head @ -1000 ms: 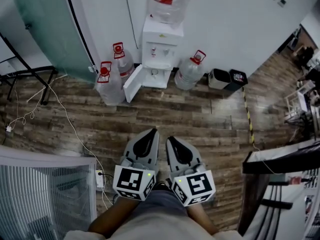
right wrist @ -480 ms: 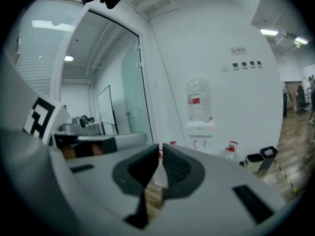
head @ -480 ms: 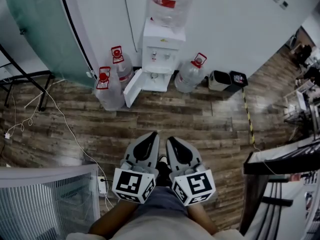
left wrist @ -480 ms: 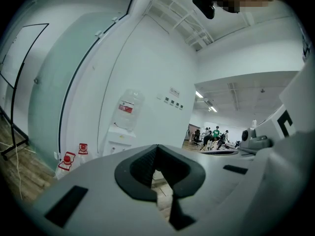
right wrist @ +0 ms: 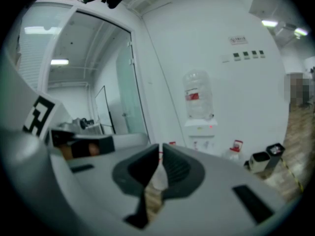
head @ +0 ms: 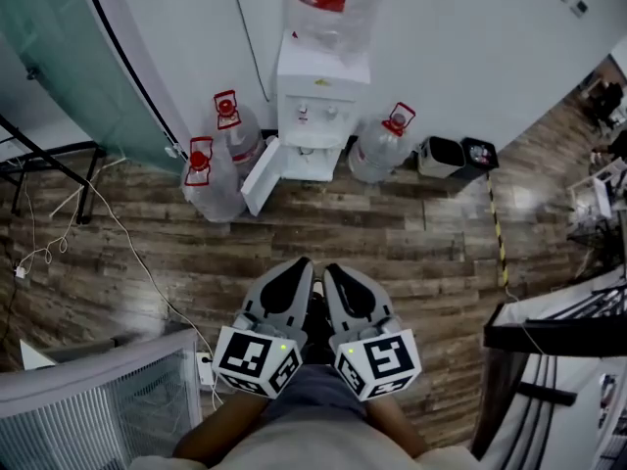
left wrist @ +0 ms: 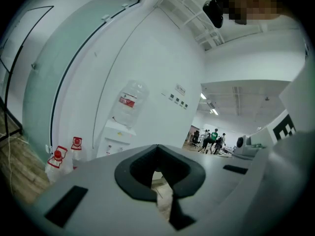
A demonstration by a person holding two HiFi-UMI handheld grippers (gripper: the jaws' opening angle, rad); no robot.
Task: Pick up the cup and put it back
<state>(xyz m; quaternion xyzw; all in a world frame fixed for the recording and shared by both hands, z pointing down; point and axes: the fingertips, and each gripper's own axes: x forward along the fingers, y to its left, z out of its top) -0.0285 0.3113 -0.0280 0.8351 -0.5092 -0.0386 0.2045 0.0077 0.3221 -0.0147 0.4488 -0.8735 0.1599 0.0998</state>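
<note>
No cup shows in any view. My left gripper (head: 300, 262) and right gripper (head: 333, 270) are held side by side close in front of the person's body, above the wooden floor. Both point toward a white water dispenser (head: 321, 106) that stands against the wall with a large bottle on top. Each gripper is shut with nothing between its jaws. In the left gripper view the left gripper (left wrist: 157, 146) has the dispenser (left wrist: 118, 132) beyond it at the left. The right gripper (right wrist: 161, 146) has the dispenser (right wrist: 199, 127) beyond it at the right.
Three water bottles with red caps (head: 211, 174) (head: 233, 125) (head: 382, 145) stand on the floor beside the dispenser. Two small bins (head: 439, 155) (head: 475, 157) sit to its right. A white grilled unit (head: 98, 399) is at lower left, a dark table edge (head: 558, 321) at right, a cable (head: 127, 233) on the floor.
The head view has drifted a little, so the dispenser and bottles sit slightly further right. Both grippers stay together and shut, in the same place in front of the body.
</note>
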